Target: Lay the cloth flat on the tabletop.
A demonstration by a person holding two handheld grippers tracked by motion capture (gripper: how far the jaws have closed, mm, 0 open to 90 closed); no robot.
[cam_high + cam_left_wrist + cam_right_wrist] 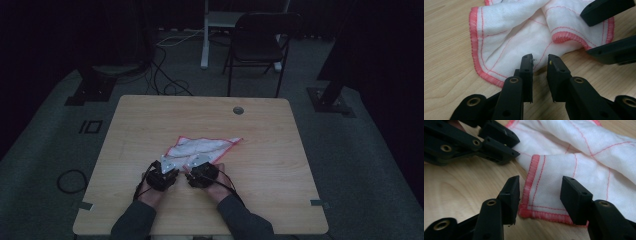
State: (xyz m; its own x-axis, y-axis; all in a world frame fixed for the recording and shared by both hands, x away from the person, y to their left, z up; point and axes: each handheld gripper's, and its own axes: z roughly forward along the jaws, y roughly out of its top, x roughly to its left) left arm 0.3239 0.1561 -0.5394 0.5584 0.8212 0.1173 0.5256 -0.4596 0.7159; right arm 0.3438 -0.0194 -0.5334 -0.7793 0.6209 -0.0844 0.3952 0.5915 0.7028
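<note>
A white cloth (202, 146) with red stitched edges lies crumpled on the wooden table (265, 130), just ahead of both hands. My left gripper (166, 164) rests at the cloth's near left edge. In the left gripper view its jaws (540, 62) stand slightly apart, tips at the cloth (524, 32) hem, with nothing pinched. My right gripper (200, 162) sits close beside it. Its jaws (540, 187) stand wide apart, straddling a folded corner of the cloth (574, 157) without pressing on it. Each gripper view also shows the other gripper, the right (586, 32) and the left (517, 147), at the cloth.
A round grommet hole (238, 110) sits near the table's far edge. Beyond the table stand a dark folding chair (257, 42) and a white stand (205, 35). Cables (70, 180) lie on the floor at left. The room is dim.
</note>
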